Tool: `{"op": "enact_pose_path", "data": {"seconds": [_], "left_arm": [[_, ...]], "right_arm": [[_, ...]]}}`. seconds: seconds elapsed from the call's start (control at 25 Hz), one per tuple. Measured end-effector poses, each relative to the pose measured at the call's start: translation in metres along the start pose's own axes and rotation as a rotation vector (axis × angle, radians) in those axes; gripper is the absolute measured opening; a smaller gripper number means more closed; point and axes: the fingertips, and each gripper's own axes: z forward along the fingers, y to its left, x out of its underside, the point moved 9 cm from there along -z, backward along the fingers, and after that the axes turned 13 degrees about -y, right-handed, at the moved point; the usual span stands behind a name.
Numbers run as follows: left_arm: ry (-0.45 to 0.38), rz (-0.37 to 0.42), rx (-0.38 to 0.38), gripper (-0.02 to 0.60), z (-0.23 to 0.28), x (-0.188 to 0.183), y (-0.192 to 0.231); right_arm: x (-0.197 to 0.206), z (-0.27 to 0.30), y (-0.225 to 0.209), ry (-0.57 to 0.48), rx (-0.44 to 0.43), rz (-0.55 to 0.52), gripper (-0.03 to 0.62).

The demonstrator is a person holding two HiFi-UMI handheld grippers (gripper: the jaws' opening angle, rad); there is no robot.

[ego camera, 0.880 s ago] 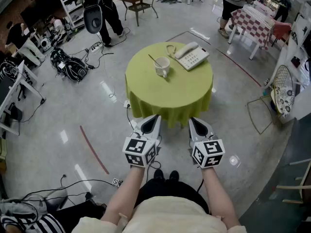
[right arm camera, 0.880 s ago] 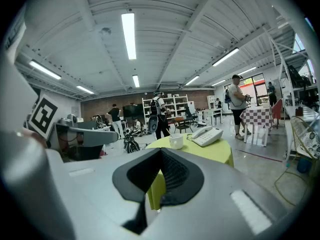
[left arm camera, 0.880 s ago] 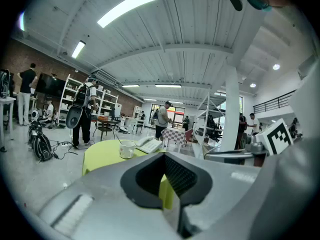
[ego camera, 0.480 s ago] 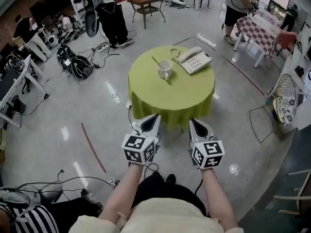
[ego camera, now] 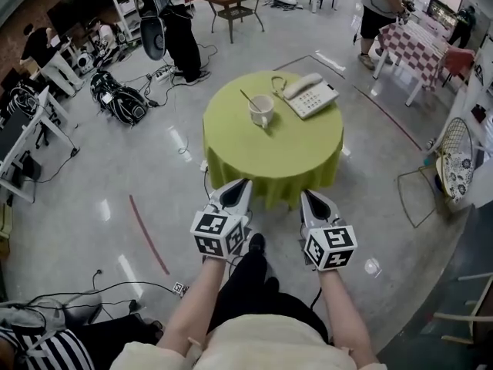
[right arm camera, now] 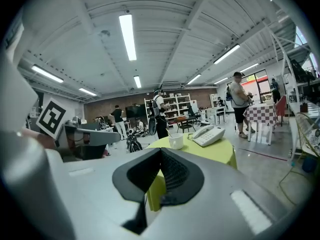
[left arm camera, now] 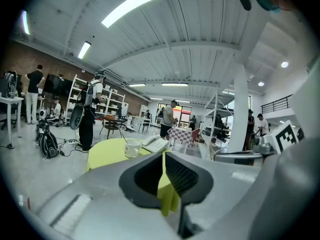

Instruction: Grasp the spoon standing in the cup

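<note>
1. Round table (ego camera: 231,141), draped in a yellow-green cloth that hangs well below its edge. It stands ahead of me, apart from both claws, and bears everything the task concerns.
2. My left claw (ego camera: 239,187): jaws together, nothing between them. It is held low on the near side of the table and points at it. I judge this a carrying pose, with the reach not yet begun.
3. My right claw (ego camera: 309,197): jaws likewise closed on nothing, level with the left and on the same heading.
4. Telephone (ego camera: 310,95): pale, handset on its cradle, at the far right of the tabletop. It is near the cup but not touching it. It is not wanted, and it crowds an approach from the right.
5. Cup (ego camera: 260,110): white and upright, on the far left part of the tabletop. It props the spoon.
6. Spoon (ego camera: 246,96): bowl down in the cup, handle leaning up and out to the left, away from the telephone. The handle above the rim is the part to pinch, and whichever claw goes must open first.
</note>
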Motion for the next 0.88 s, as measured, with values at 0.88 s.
{"op": "enact_pose_path", "data": {"seconds": [0.88], "left_arm": [[0.089, -0.053, 0.000, 0.118, 0.137, 0.011, 0.121]], "right_arm": [[0.021, 0.151, -0.048, 0.086, 0.063, 0.036, 0.002]]}}
